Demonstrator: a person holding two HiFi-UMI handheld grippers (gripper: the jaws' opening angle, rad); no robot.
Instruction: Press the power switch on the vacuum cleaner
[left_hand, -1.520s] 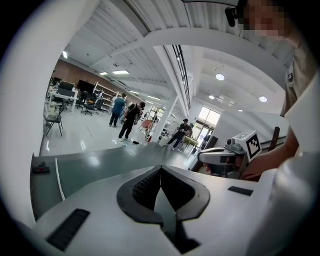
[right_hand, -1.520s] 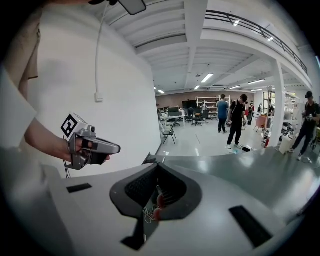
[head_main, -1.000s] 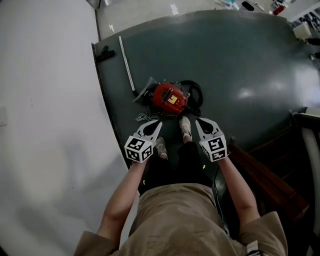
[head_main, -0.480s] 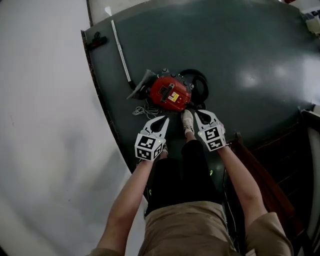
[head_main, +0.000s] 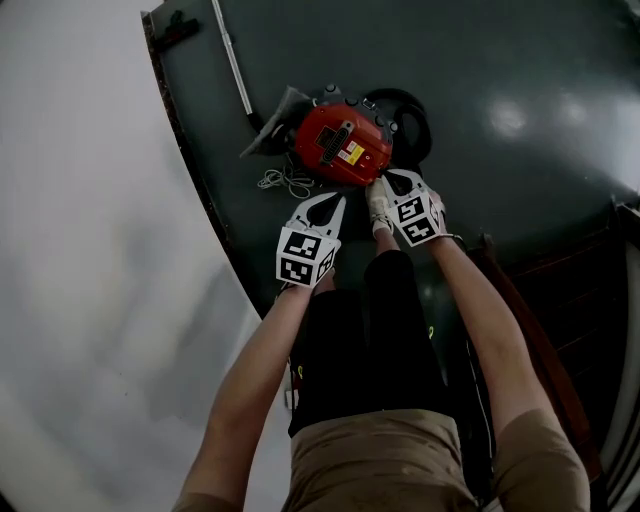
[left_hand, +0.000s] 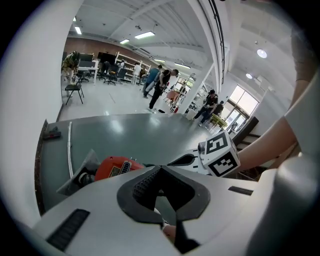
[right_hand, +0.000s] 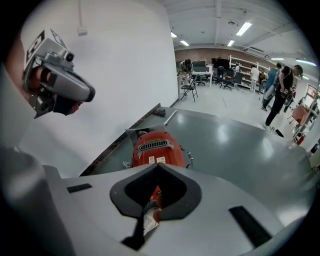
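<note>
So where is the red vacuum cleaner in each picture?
Head view: vacuum cleaner at the top middle.
Left gripper view: vacuum cleaner low on the left.
Right gripper view: vacuum cleaner in the centre.
Shared landmark: the thin metal tube lying on the dark floor near it.

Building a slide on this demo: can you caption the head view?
Person leans over a red vacuum cleaner, right gripper close to its near edge, left gripper farther back.
</note>
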